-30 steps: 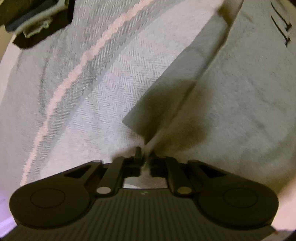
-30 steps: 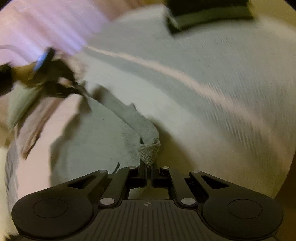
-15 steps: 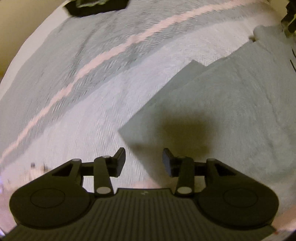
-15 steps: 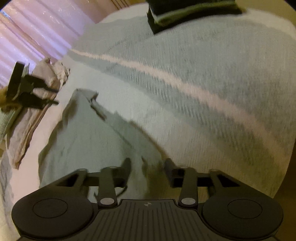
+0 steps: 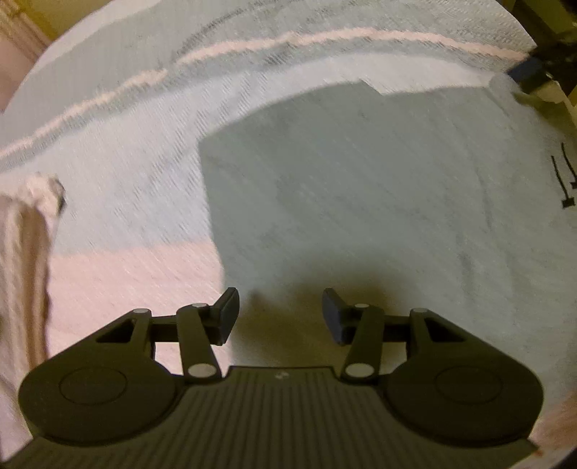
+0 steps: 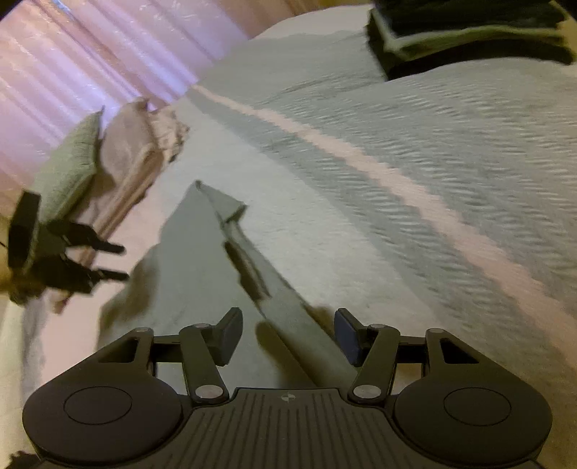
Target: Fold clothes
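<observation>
Garment (image 5: 360, 202), grey, lies flat on our bedspread (image 5: 144, 173). Left gripper (image 5: 280, 314) and right gripper (image 6: 287, 335) both opening, nothing pinched; folded pile (image 6: 468, 32), probably clothes, at 1 o'clock.

A bed covered by a pale grey-blue herringbone-weave blanket (image 6: 414, 151) with a narrow pink stripe (image 6: 407, 187) carries everything. Flat on it lies a grey-green garment (image 5: 360, 202) folded with a straight edge; a crumpled beige cloth (image 6: 144, 144) and a green cushion (image 6: 68, 169) sit near the far side. A dark folded stack with a light band (image 6: 468, 36) rests at the far corner.
</observation>
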Demonstrator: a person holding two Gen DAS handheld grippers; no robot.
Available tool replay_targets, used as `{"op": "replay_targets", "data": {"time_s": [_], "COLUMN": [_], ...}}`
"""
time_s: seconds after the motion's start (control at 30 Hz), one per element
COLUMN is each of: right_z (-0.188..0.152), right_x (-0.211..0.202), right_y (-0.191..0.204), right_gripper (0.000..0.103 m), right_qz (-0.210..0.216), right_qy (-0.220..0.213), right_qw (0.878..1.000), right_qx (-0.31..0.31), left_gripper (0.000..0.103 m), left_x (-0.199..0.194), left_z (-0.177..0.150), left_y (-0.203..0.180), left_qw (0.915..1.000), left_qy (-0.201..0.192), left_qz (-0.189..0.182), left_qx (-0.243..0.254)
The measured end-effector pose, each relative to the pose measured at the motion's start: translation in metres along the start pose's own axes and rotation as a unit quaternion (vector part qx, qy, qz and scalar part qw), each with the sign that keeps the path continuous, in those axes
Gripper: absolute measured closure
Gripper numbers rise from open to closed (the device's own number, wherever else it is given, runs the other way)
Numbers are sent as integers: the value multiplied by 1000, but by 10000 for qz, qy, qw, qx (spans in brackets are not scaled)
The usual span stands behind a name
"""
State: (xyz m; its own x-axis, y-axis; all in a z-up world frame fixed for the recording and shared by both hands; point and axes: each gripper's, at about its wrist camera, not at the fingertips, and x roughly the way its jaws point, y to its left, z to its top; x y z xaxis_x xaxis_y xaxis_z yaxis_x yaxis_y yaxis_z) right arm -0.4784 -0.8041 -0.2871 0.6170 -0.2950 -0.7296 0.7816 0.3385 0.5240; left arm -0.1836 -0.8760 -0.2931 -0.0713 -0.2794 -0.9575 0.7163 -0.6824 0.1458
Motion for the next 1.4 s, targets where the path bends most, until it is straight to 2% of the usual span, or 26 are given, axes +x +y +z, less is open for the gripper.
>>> {"op": "replay_targets", "data": {"time_s": [0.07, 0.1, 0.13, 0.27, 0.33, 0.4, 0.53, 0.57, 0.63, 0.67, 0.73, 0.8, 0.87, 0.9, 0.93, 1.07, 1.2, 1.3, 1.4], "right_z": [7, 9, 10, 13, 16, 20, 28, 30, 35, 36, 38, 38, 37, 36, 36, 40, 53, 62, 69], "right_x": [10, 12, 13, 0, -10, -6, 18, 18, 10, 7, 10, 21, 31, 35, 37, 41, 46, 60, 71], "right_y": [3, 6, 11, 37, 53, 59, 43, 43, 46, 49, 50, 39, 26, 20, 16, -1, -15, -17, -2], "right_gripper": [81, 101, 103, 103, 103, 103, 103, 103, 103, 103, 103, 99, 84, 69, 60, 58, 59, 59, 60], "right_qz": [187, 245, 243, 481, 883, 827, 679, 811, 1370, 1482, 1153, 707, 556, 517, 533, 617, 659, 1170, 1425], "right_qy": [118, 204, 243, 160, 7, -2, 134, 97, -164, -293, -292, -71, 232, 402, 514, 788, 842, 1261, 1741], "right_qw": [9997, 9994, 9992, 9961, 9903, 9874, 9899, 9889, 9835, 9812, 9837, 9901, 9936, 9938, 9936, 9936, 9943, 9848, 9744], "right_qx": [-48, -100, -190, -718, -1074, -1350, -1234, -1242, -1174, -1200, -1346, -1207, -953, -894, -849, -521, -57, 240, 14], "left_gripper": [57, 57, 57, 57, 57, 57, 57, 57, 57, 56, 56, 56, 56, 56, 56, 55, 55, 55, 53], "left_x": [1, 1, 0, -8, -12, -13, -6, -4, -1, 0, 2, 5, 5, 4, 3, 2, 2, 1, -2], "left_z": [-7, -9, -11, -11, -10, -9, -9, -9, -11, -12, -15, -17, -17, -16, -15, -11, -1, 6, 10], "left_y": [-6, -10, -12, -21, -25, -25, -30, -32, -35, -36, -37, -38, -39, -39, -39, -37, -37, -41, -46], "left_qw": [9999, 9996, 9994, 9991, 9990, 9986, 9980, 9981, 9980, 9978, 9972, 9968, 9966, 9965, 9964, 9951, 9912, 9892, 9881], "left_qy": [22, 10, -2, -77, -131, -187, -156, -129, -121, -120, -97, -57, -50, -63, -83, -127, -243, -304, -371], "left_qz": [-68, -40, -60, -107, -112, -141, -203, -216, -237, -251, -272, -295, -295, -308, -319, -245, -209, -205, -262], "left_qx": [-131, -297, -340, -406, -414, -478, -570, -565, -573, -601, -684, -740, -774, -776, -782, -944, -1284, -1416, -1473]}}
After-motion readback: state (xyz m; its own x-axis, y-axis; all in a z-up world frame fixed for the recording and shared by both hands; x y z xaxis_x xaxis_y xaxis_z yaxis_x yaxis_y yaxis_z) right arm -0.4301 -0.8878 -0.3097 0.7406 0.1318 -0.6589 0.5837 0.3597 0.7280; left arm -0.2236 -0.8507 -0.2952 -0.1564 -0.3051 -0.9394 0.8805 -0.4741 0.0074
